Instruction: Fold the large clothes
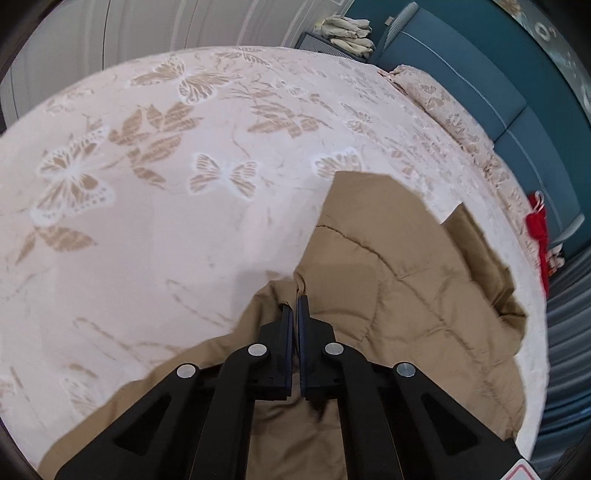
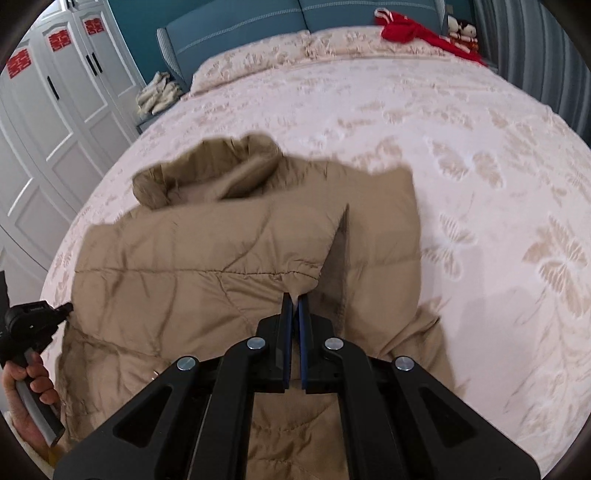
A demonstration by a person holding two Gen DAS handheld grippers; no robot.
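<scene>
While both tongs pinch fabric, the tan quilted puffer jacket (image 2: pixel 207 258) lies spread on the pale pink butterfly-print bedspread (image 2: pixel 461 122), hood (image 2: pixel 207 173) toward 12 o'clock in the right wrist view. Right gripper (image 2: pixel 294 300) is clamped on a corner of the quilted panel, jaws nearly together with a nub of cloth between them; dark lining (image 2: pixel 338 258) shows at 1 o'clock where the flap lifts. Left gripper (image 1: pixel 294 301) is likewise closed on a puckered seam edge of the jacket (image 1: pixel 406 295), cloth bunching at the tips. Its handle and the person's left hand (image 2: pixel 27 373) sit at 9 o'clock in the right view. Likely reason for two edge grips: carry the panel flat without sagging. Judging it mid-fold, early on. Risk: slick shell slipping out. Red cloth (image 2: pixel 410 27) by the teal headboard (image 2: pixel 258 26) at 12 o'clock, well apart.
</scene>
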